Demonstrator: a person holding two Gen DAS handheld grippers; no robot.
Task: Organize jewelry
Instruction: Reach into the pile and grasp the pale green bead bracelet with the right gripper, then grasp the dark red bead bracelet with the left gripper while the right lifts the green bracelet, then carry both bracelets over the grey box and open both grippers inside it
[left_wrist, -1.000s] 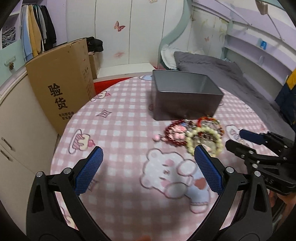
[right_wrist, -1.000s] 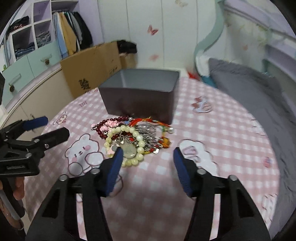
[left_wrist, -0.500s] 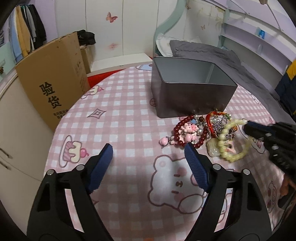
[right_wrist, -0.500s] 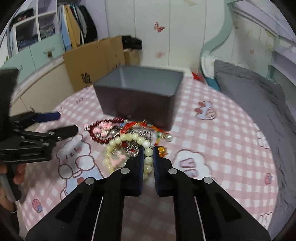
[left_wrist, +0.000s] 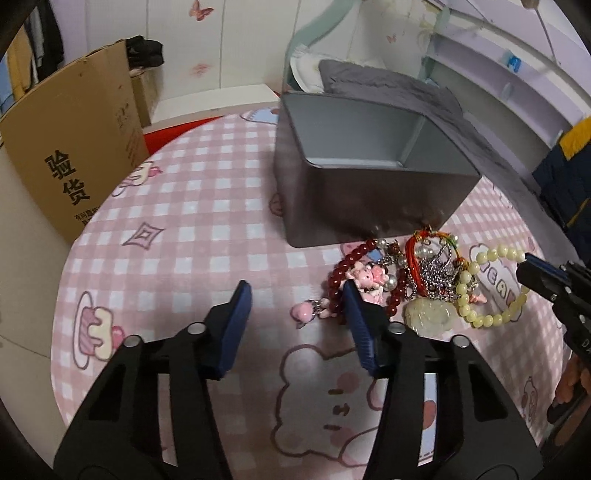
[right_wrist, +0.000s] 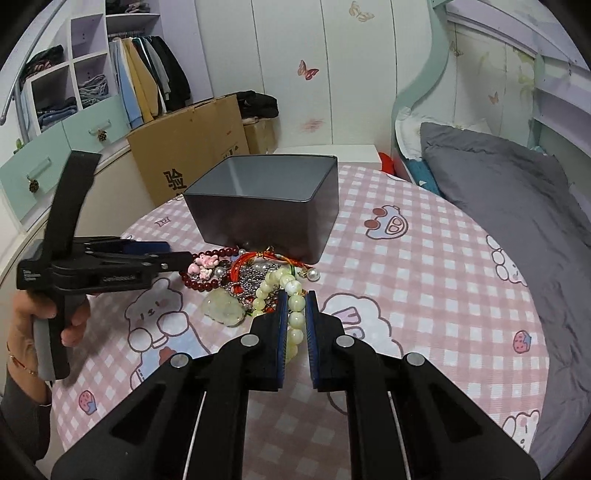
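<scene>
Right wrist view: the right gripper (right_wrist: 296, 314) is clenched on the pale green bead bracelet (right_wrist: 293, 310), and the beads sit squeezed between its two blue pads. The rest of that bracelet trails back into the jewelry pile (right_wrist: 255, 275), which lies just in front of the grey metal box (right_wrist: 266, 218) on the pink checked tablecloth (right_wrist: 424, 280). The box is open on top (nothing can be seen inside it). In the pile, right by the box, are a dark red bead bracelet (right_wrist: 207, 282), a red cord bracelet (right_wrist: 247, 263), a silver chain (right_wrist: 249, 280) and a pale jade pendant (right_wrist: 225, 308). A small pink charm (left_wrist: 304, 311) lies a bit further from the box. The left gripper (left_wrist: 297, 291) has just been closing, but its jaws are part way apart and grasp nothing; the pink charm shows between its fingers, untouched. A person's hand (right_wrist: 40, 314) holds that gripper's handle, left of the box.
</scene>
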